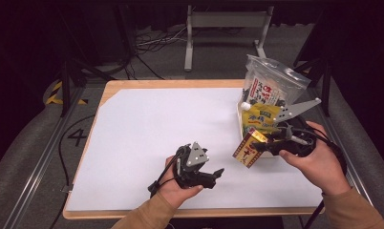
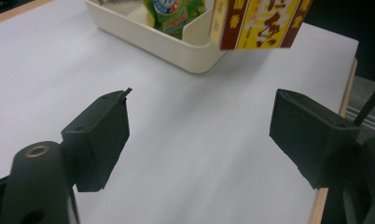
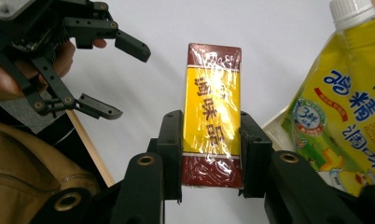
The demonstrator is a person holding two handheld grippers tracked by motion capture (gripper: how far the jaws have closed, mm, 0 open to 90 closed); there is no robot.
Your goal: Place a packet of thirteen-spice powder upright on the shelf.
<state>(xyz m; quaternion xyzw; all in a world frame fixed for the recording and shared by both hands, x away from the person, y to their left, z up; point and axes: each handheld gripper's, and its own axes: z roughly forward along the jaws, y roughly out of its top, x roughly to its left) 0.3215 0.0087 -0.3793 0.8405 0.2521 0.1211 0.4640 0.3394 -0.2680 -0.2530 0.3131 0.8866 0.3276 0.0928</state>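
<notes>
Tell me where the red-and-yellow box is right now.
The box is clamped in the right gripper, held above the white mat at the table's right side, just in front of the cream bin.

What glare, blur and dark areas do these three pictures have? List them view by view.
High view: the white table sheet is evenly lit, the surrounding floor and background fall into darkness. Left gripper view: the box at the top edge is soft, the near jaws sharper. Right gripper view: glare streaks across the box's plastic wrap; the yellow pouch is bright and slightly soft.
</notes>
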